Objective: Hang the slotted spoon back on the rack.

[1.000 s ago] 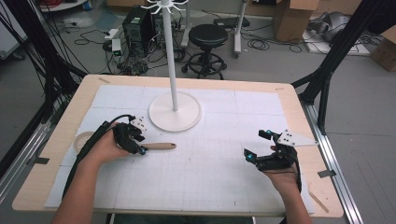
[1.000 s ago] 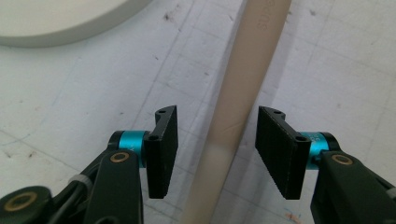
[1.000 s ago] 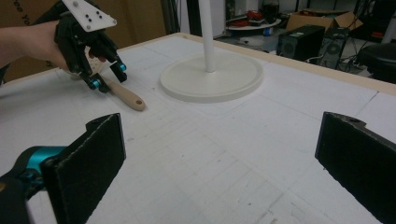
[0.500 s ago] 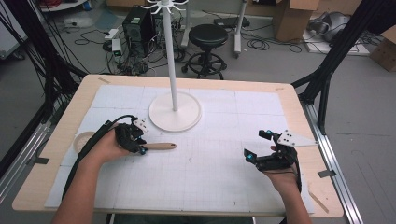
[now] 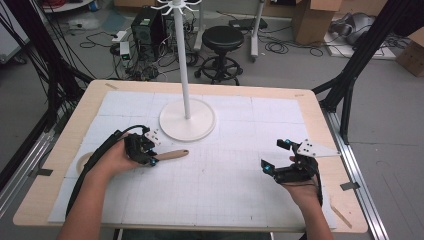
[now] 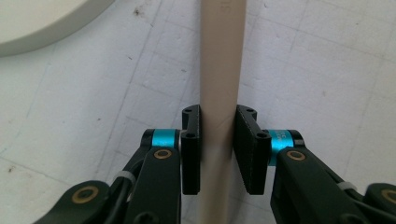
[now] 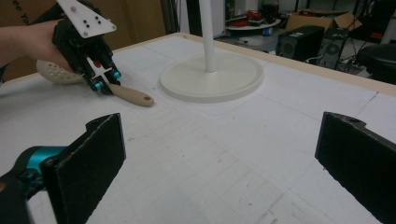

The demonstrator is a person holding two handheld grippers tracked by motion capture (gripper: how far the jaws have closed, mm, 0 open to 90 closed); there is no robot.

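A beige utensil lies on the white mat; its handle (image 5: 172, 155) points right and its round perforated head (image 7: 53, 72) sits under the person's left hand. My left gripper (image 5: 150, 159) straddles the handle (image 6: 222, 56). Its jaws have just been closing, and the pads (image 6: 191, 140) stand a hair off the handle's sides, with a thin gap on the right. My right gripper (image 5: 274, 155) rests at the right side of the mat, open wide, with nothing between its pads (image 7: 93, 158). From the right gripper view, the left gripper (image 7: 100, 84) shows at upper left over the handle (image 7: 133, 95).
A white stand with a round base (image 5: 187, 120) and a tall pole (image 5: 182, 60) rises at the back middle of the mat, close behind the utensil. The wooden table edge (image 5: 345, 165) runs just right of my right gripper. A stool and cables lie on the floor beyond.
The left gripper's jaws have narrowed around the utensil's handle. Neither hand has shifted, and the utensil lies where it was.
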